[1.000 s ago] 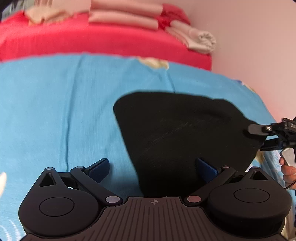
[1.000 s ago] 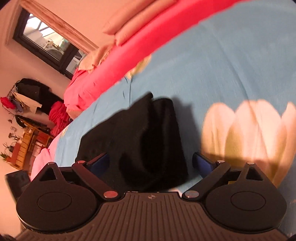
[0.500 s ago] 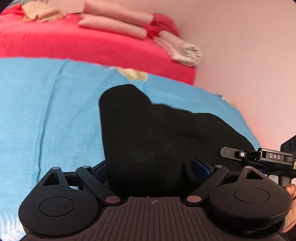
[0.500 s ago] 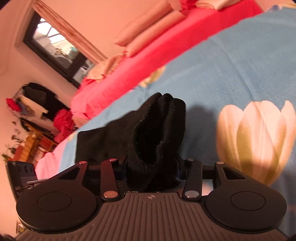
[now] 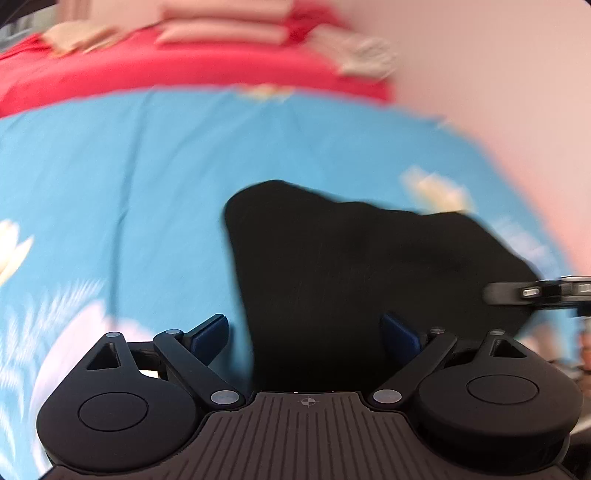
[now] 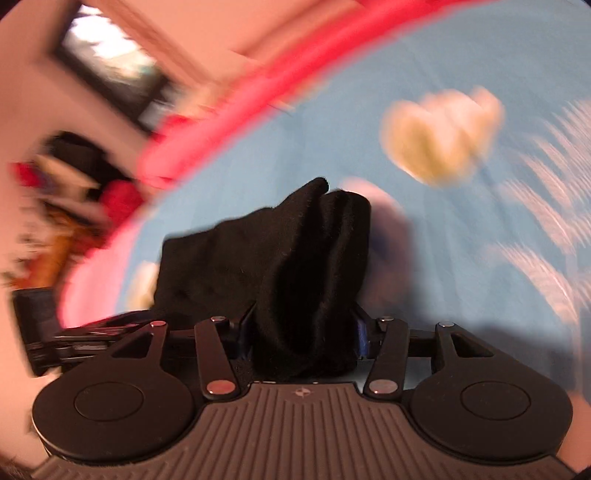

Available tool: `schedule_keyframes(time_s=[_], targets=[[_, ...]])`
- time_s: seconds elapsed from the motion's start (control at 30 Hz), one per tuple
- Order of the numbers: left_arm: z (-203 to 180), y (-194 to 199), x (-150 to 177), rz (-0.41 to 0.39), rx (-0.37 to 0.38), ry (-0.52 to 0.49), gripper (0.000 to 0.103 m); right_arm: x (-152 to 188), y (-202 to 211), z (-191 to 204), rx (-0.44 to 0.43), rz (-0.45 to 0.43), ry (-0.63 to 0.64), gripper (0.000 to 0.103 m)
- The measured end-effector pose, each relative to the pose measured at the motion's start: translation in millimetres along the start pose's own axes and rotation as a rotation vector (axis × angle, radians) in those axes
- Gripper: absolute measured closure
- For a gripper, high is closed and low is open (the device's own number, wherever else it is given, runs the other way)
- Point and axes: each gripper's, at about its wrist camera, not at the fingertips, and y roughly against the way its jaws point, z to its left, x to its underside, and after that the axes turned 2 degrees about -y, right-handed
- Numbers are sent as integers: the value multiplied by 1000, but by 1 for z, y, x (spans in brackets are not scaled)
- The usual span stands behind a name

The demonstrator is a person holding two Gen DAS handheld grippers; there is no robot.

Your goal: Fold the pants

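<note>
The black pants [image 5: 369, 266] lie on the blue bedsheet [image 5: 129, 184], bunched into a rough folded shape. My left gripper [image 5: 306, 334] is open, its blue pads either side of the pants' near edge, not gripping. My right gripper [image 6: 303, 332] is shut on a thick bunch of the black pants [image 6: 306, 266] and holds it lifted off the sheet. The right gripper's tip also shows in the left wrist view [image 5: 535, 291] at the pants' right edge. Both views are motion-blurred.
A red blanket [image 5: 166, 70] with folded pink and beige cloths [image 5: 221, 29] lies at the bed's far end. A pale wall [image 5: 498, 74] runs along the right. The right wrist view shows a window [image 6: 110, 62] and cluttered furniture [image 6: 55, 221].
The left gripper has opened and let go of the pants after being shut on them half a second ago. The right gripper stays shut on the pants and swings with them; both views blur.
</note>
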Motion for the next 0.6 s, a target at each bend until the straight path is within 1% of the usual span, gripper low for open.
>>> schedule_keyframes(time_s=[0.03,0.07,0.1,0.17,0.2,0.27,0.3,0.33,0.37,0.47,0.5,0.53,0.6], targets=[[3,3,4,-19,6,21,0,5,5,-3,-26,-33,13,37],[5,8,6,-29,15,38,0,9,12,-2,-28,-54,16,34],[6,13,7,-39,8,48,0,12,18,-1,-8,-76,33,32],[3,22,9,-67,-35,34,0,18,27,2,51,-109,85,21],[0,27,11,-81,-61,19,0,21,29,1,73,-100,96,20],[-7,38,18,-103,-117,-15,0,28,35,-6,64,-73,95,20],[-9,43,21,-109,-149,-24,0,32,41,-9,73,-69,92,18],[-12,49,25,-112,-174,-26,0,35,48,-13,100,-70,101,16],[-15,54,28,-112,-198,-28,0,37,55,-15,150,-81,122,16],[-28,71,36,-102,-300,-47,0,47,67,-5,436,-153,256,16],[-35,75,38,-100,-324,-60,0,53,71,1,494,-175,303,16],[-41,79,42,-94,-343,-72,0,58,76,7,507,-189,342,16],[-51,83,50,-75,-358,-101,0,70,81,21,442,-192,403,13]])
